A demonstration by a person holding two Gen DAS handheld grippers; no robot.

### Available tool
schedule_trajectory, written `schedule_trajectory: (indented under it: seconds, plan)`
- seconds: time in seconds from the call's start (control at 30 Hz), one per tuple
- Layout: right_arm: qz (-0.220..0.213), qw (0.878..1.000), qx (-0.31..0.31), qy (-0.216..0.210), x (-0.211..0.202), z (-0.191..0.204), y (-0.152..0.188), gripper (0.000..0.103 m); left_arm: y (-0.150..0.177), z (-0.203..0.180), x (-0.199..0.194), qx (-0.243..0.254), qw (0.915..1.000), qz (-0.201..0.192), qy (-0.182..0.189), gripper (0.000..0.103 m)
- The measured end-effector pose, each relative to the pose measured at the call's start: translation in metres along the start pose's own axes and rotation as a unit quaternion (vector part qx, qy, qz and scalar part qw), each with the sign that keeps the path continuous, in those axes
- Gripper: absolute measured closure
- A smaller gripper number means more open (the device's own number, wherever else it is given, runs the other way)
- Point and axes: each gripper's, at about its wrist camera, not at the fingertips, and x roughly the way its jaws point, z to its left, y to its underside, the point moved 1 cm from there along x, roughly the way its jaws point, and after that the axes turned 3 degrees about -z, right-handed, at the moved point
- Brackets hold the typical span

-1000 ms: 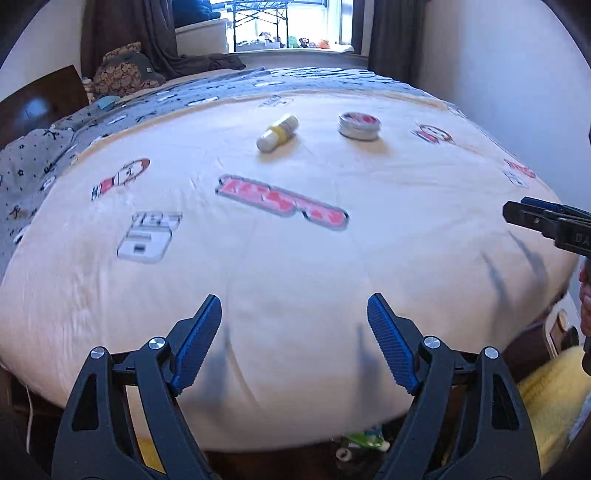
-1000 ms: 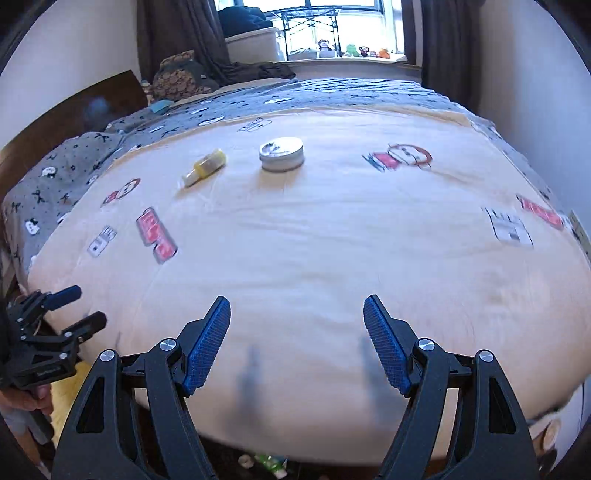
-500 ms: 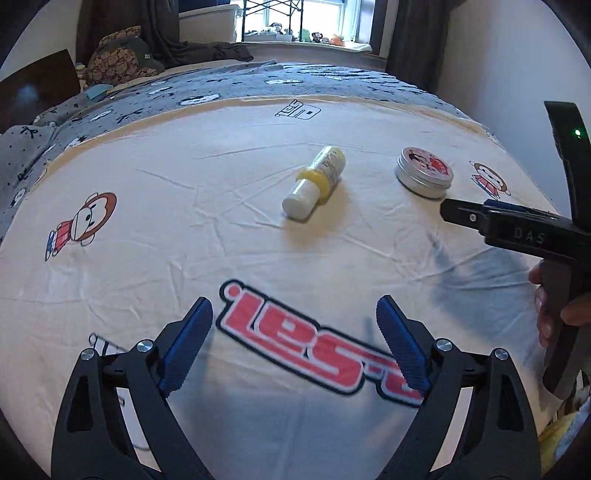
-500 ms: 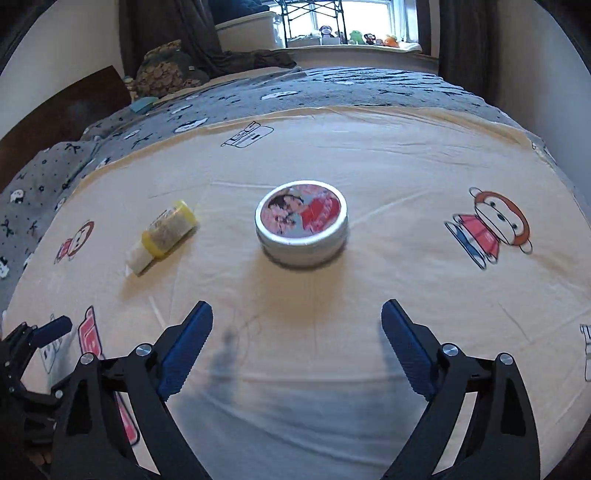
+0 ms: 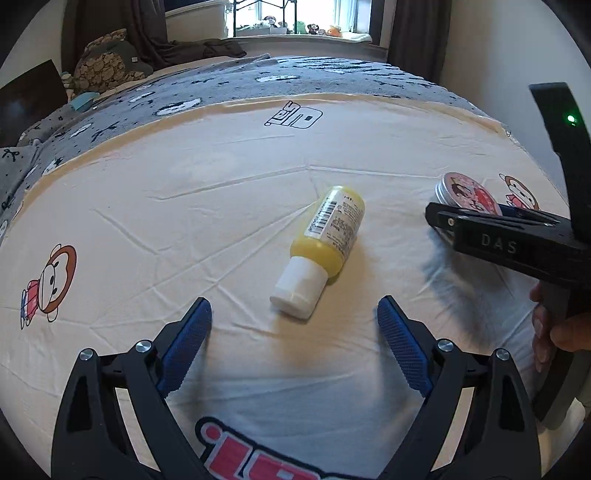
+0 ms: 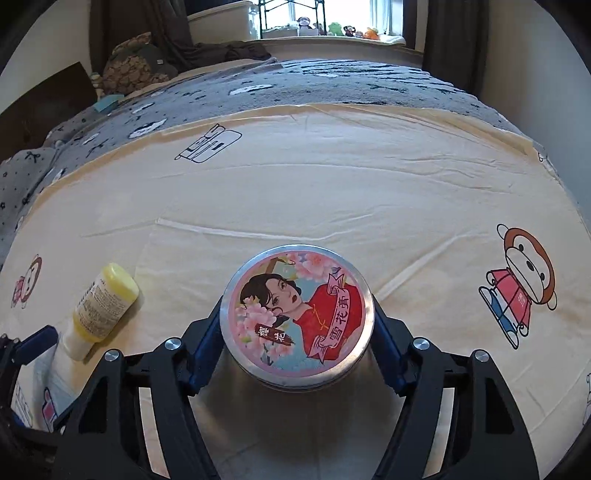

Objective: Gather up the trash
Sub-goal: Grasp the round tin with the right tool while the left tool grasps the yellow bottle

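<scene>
A yellow bottle (image 5: 321, 245) with a white cap lies on its side on the cream bedsheet (image 5: 221, 206). My left gripper (image 5: 293, 328) is open, just short of the cap, with the bottle ahead of its gap. A round tin (image 6: 297, 319) with a pink picture lid sits between the fingers of my right gripper (image 6: 295, 345); the blue pads look to touch both sides of the tin. The tin (image 5: 467, 194) also shows at the right of the left wrist view, behind the right gripper. The bottle (image 6: 99, 308) lies left of the tin.
A grey patterned blanket (image 6: 295, 85) covers the far half of the bed. A dark headboard (image 5: 29, 99) and a patterned pillow (image 5: 107, 64) are at the far left. A windowsill with toys (image 6: 332, 31) lies beyond. A wall runs along the right.
Both grippers have moved forward over the bed. The left has come up to the bottle. The right has reached the tin and its fingers have narrowed around it.
</scene>
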Motion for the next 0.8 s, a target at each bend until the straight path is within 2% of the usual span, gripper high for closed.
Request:
schedule_trajectory:
  seconds: [0.13, 0.27, 0.33, 0.4, 0.47, 0.6, 0.8]
  plan:
    - [0.003, 1.000, 0.008, -0.007, -0.006, -0.015, 0.003, 0.032, -0.015, -0.003, 0.014, -0.001, 1.0000, -0.001, -0.004, 0.017]
    - [0.011, 1.000, 0.002, 0.006, -0.018, -0.030, 0.009, 0.032, -0.028, -0.010, 0.026, 0.001, 1.0000, 0.000, 0.000, 0.019]
    - [0.019, 1.000, 0.003, 0.008, -0.025, -0.038, 0.015, 0.032, -0.032, -0.015, 0.031, 0.006, 1.0000, 0.001, 0.003, 0.029]
    - [0.021, 1.000, -0.001, 0.006, -0.031, -0.043, 0.021, 0.032, -0.034, -0.022, 0.032, 0.016, 0.9998, 0.002, 0.006, 0.052]
    - [0.021, 1.000, -0.007, 0.005, -0.038, -0.047, 0.027, 0.032, -0.035, -0.028, 0.029, 0.029, 0.9996, 0.004, 0.003, 0.064]
    - [0.020, 1.000, -0.014, -0.007, -0.055, -0.050, 0.038, 0.032, -0.030, -0.033, 0.018, 0.038, 0.9993, 0.005, -0.003, 0.069]
    - [-0.002, 1.000, -0.018, -0.019, -0.095, -0.051, 0.051, 0.032, -0.008, -0.039, -0.032, 0.028, 0.9996, -0.006, 0.006, 0.072]
